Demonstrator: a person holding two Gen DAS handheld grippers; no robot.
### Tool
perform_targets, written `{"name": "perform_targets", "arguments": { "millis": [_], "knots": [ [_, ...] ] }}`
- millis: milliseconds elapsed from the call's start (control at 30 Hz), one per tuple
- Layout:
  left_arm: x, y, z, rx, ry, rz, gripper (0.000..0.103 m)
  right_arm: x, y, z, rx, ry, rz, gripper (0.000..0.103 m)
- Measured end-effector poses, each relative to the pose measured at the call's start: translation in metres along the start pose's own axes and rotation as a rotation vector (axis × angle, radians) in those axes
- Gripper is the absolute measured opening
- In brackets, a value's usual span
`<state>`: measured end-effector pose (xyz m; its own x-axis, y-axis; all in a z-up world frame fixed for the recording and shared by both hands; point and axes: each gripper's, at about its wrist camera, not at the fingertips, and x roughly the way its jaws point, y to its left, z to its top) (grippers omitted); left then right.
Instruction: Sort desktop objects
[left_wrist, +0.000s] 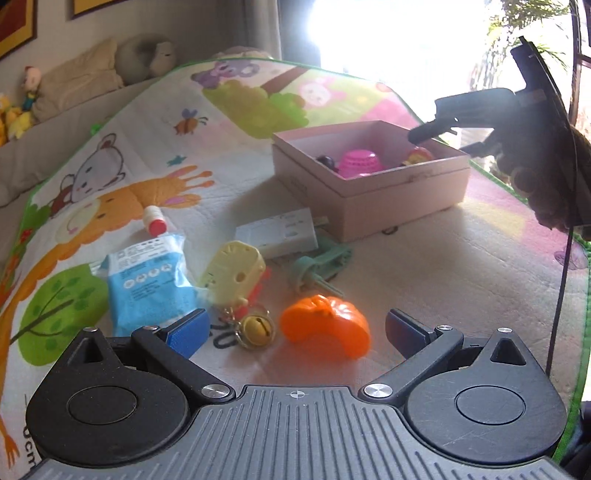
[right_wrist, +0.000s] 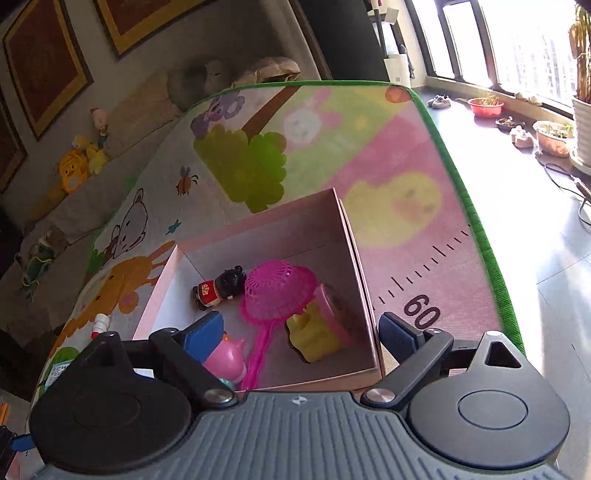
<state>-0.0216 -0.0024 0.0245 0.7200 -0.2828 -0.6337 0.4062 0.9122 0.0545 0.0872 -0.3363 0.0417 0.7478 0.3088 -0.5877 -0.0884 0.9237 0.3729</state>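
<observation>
My left gripper (left_wrist: 297, 332) is open above the play mat (left_wrist: 443, 266). An orange pumpkin toy (left_wrist: 325, 326) lies on the mat between its blue pads, with a gap on each side. Ahead of it lie a brass bell keychain (left_wrist: 255, 328), a yellow cheese-shaped toy (left_wrist: 234, 269), a blue packet (left_wrist: 147, 284), a green clip (left_wrist: 319, 266), a white plug block (left_wrist: 277, 232) and a small red-capped bottle (left_wrist: 154, 221). My right gripper (right_wrist: 301, 332) (left_wrist: 452, 138) is open and empty over the pink box (right_wrist: 295, 229) (left_wrist: 388, 199), which holds a pink strainer (right_wrist: 277, 291), a black-haired doll (right_wrist: 221, 288), a yellow-pink toy (right_wrist: 317, 332) and a pink pig (right_wrist: 225, 362).
The mat's green edge (right_wrist: 491, 258) runs along the right, with bare floor and plant pots (right_wrist: 554, 136) by the window beyond. A sofa with plush toys (right_wrist: 74, 170) stands along the left. A black cable (left_wrist: 561, 288) hangs at the right of the left wrist view.
</observation>
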Motion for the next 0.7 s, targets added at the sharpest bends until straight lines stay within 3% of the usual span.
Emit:
{"name": "perform_targets", "arguments": {
  "millis": [67, 233, 333, 433, 533, 700],
  "knots": [
    [0.004, -0.002, -0.002, -0.009, 0.013, -0.017, 0.103, 0.001, 0.009, 0.0, -0.01, 0.004, 0.043, 0.091],
    [0.018, -0.011, -0.002, -0.059, 0.04, -0.092, 0.103, -0.031, 0.052, -0.012, -0.224, -0.096, 0.005, 0.092],
    [0.023, -0.022, -0.001, -0.051, 0.039, -0.175, 0.103, -0.043, 0.07, -0.021, -0.289, -0.062, 0.069, 0.092],
    [0.02, -0.032, -0.002, -0.011, 0.026, -0.212, 0.103, -0.044, 0.091, -0.037, -0.353, 0.022, 0.147, 0.092],
    [0.013, -0.03, -0.007, 0.005, 0.024, -0.183, 0.103, -0.028, 0.115, -0.06, -0.405, 0.104, 0.183, 0.091],
    [0.002, -0.009, -0.016, -0.037, 0.042, -0.105, 0.103, 0.012, 0.145, -0.081, -0.381, 0.193, 0.225, 0.091]
  ]
}}
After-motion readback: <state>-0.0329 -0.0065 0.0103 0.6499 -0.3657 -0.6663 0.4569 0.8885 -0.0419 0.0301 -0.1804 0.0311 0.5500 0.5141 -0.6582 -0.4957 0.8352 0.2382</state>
